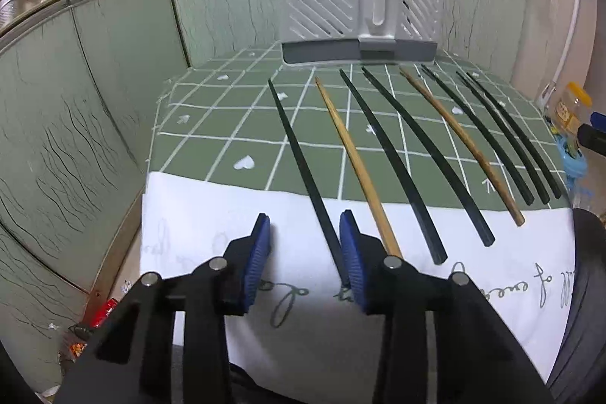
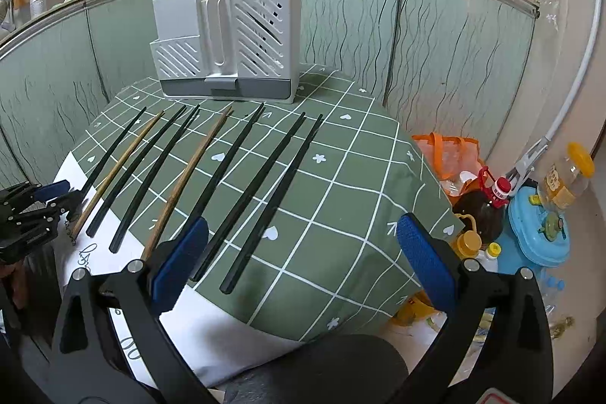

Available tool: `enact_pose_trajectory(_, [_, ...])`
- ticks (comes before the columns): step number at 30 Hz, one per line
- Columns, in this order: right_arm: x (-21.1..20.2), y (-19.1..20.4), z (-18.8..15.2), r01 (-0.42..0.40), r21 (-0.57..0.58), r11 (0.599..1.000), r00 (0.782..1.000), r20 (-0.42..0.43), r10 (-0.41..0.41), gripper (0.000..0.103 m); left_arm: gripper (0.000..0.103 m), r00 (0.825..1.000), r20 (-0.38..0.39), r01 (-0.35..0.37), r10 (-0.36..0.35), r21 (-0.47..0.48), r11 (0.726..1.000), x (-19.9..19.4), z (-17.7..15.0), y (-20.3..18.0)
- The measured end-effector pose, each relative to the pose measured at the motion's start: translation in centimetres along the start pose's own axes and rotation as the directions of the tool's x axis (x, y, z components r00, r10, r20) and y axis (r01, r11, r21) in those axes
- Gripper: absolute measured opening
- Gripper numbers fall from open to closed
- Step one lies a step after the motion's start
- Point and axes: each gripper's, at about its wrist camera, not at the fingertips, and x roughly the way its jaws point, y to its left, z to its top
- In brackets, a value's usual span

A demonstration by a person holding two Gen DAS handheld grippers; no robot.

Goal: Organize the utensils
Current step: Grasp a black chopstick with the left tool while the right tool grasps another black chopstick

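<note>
left gripper (image 1: 305, 245) half open, astride near end of leftmost black chopstick (image 1: 299, 154); stick's long axis runs toward holder (image 1: 356, 2); right gripper (image 2: 303, 252) wide, empty.

Both views are evenly lit from overhead with soft indoor light. The white cloth edge (image 1: 212, 214) glares, nearly washing out its lettering. Shadows under the chopsticks (image 2: 242, 154) are faint. Fisheye distortion bows the wall panels (image 1: 75, 108) and blackens the corners. Focus is sharp mid-frame, softer at the rims.
</note>
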Motion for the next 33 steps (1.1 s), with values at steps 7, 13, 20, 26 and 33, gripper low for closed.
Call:
enact_pose_trajectory(7, [0.5, 0.5, -0.5, 0.011, -0.020, 1.000, 1.000, -0.012, -0.011, 0.094, 0.028, 1.000, -0.008, -0.012, 0.012, -0.008, 1.000, 0.4, 0.1, -0.7])
enact_pose_trajectory(13, [1.6, 0.6, -1.2, 0.022, -0.010, 1.000, 0.998, -0.051, -0.023, 0.082, 0.021, 0.999, -0.006, -0.042, 0.042, -0.023, 0.999, 0.4, -0.1, -0.7])
enact_pose_trajectory(20, [2.8, 2.0, -1.8, 0.008, 0.000, 1.000, 0.997, -0.075, -0.008, 0.066, 0.008, 0.997, -0.011, -0.072, 0.072, -0.041, 0.997, 0.5, -0.1, -0.3])
enact_pose_trajectory(26, [4.0, 3.1, -2.3, 0.045, -0.010, 0.999, 0.995, -0.093, -0.046, 0.047, 0.008, 0.997, -0.011, -0.077, 0.076, -0.044, 0.996, 0.5, -0.1, -0.3])
enact_pose_trajectory(33, [4.2, 3.9, -2.6, 0.076, 0.011, 0.997, 0.995, -0.073, -0.075, 0.032, 0.008, 0.997, -0.010, -0.074, 0.074, -0.047, 0.996, 0.5, -0.1, -0.3])
